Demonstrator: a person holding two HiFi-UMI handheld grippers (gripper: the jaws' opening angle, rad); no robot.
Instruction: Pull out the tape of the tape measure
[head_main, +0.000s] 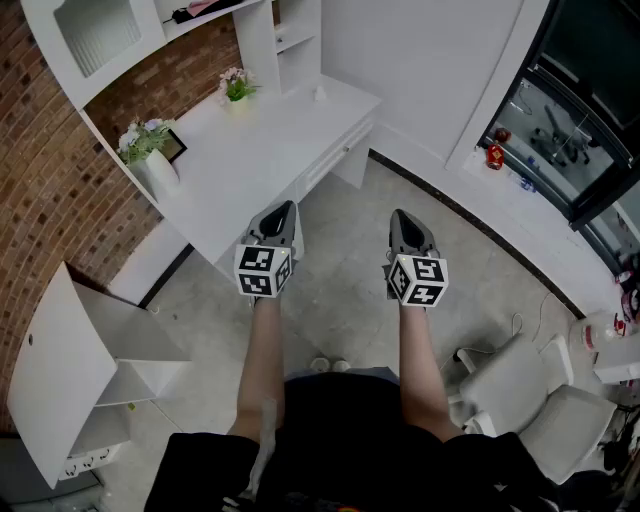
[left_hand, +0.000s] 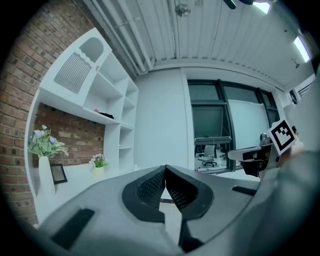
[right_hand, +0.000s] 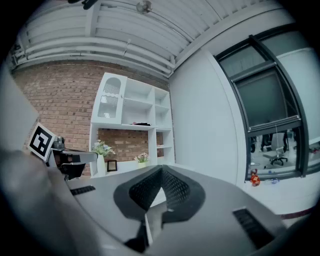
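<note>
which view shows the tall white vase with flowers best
The left gripper view: the vase stands side-on and largest there, with its flowers clear. The head view shows it from above, foreshortened. The right gripper view shows it upright but small and far off.

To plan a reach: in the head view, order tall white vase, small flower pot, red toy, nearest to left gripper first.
1. tall white vase, on desk, left
2. small flower pot, desk's far end
3. red toy, by window, right
</note>
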